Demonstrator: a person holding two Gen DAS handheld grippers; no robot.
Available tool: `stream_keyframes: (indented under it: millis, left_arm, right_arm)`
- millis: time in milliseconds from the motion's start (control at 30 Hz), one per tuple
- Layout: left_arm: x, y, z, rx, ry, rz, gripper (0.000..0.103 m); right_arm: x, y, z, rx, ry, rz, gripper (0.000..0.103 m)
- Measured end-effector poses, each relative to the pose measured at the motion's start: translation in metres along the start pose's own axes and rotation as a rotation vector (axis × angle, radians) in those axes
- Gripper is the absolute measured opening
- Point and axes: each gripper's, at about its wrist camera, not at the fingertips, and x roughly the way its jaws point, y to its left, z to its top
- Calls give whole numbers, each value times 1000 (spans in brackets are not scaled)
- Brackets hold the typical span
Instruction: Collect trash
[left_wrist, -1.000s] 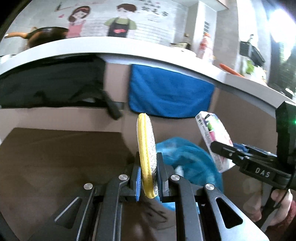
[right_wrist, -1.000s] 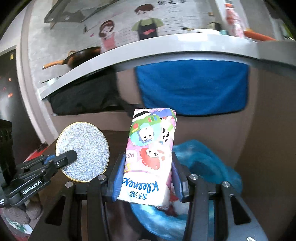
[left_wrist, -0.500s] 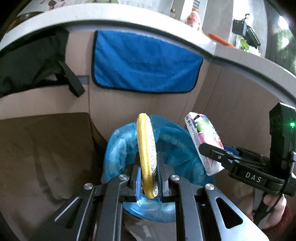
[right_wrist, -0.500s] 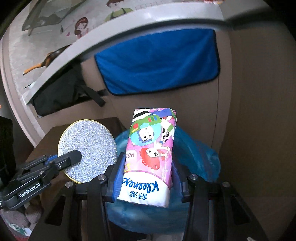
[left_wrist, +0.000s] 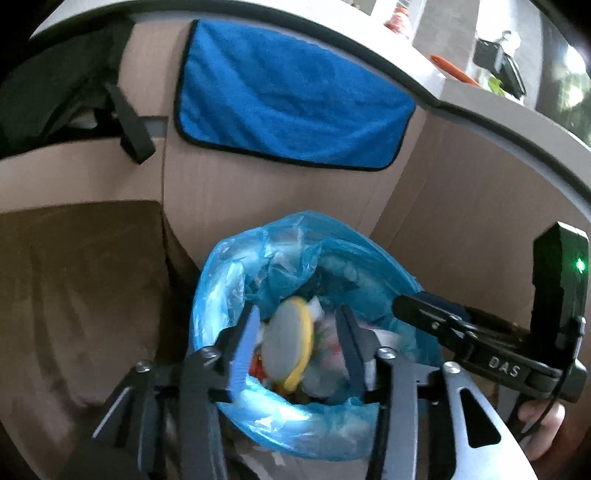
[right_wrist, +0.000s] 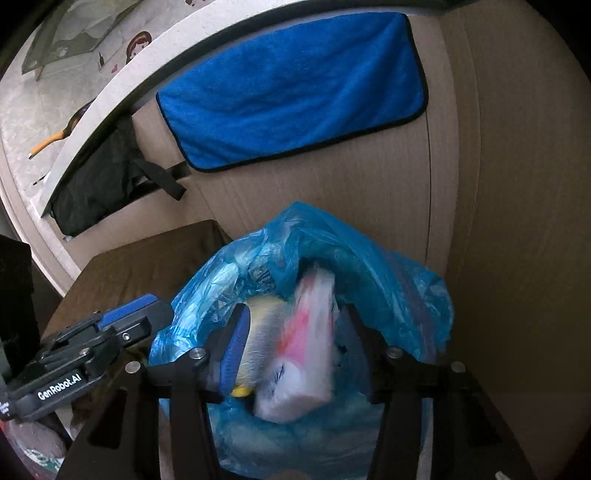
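Note:
A bin lined with a blue plastic bag (left_wrist: 221, 280) stands below me against the wood cabinet; it also shows in the right wrist view (right_wrist: 406, 291). My left gripper (left_wrist: 299, 328) is open over the bin mouth. A round yellow-edged scouring pad (left_wrist: 288, 343) is loose between its jaws, blurred, dropping into the bin. My right gripper (right_wrist: 295, 332) is open over the bin too. The pink tissue pack (right_wrist: 303, 350) is blurred between its jaws, free of them. The pad (right_wrist: 258, 332) shows beside it.
A blue towel (left_wrist: 288, 99) hangs on the cabinet front above the bin. A black bag (right_wrist: 96, 184) hangs to the left under the counter edge. A dark brown stool top (left_wrist: 81, 288) lies left of the bin. The cabinet corner closes in on the right.
Both grippers tilted down over the bin and opened. The scouring pad left the left gripper and the tissue pack left the right gripper; both are falling into the bag.

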Motion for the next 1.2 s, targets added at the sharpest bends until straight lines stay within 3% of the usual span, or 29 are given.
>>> stream_keyframes:
  millis: [200,433,633,833,933,1200]
  left_arm:
    - [-29,6,-11,-45,-33,65,52]
    - [-112,-14,-53,69,-119,201,74]
    - [-174,-32,-83,122,-207,263,81]
    - [-215,-44,-113,146,-253,346,82]
    - [-228,-48,-128,154,-250,432,82]
    - [-254,-51,-148,139,-280,530,82]
  right_arm:
    - [-18,9,-3,-13,-16,-12,50]
    - [-76,45,-30,-64,-74,-3,54]
    - [-126,78,-77,-115,-102,14,60]
    - [-164,104,-131,-149,-142,-17,64]
    - [-178,115,-154,-173,-167,-48,66]
    - [-200,132,-188,-208,-228,-76,71]
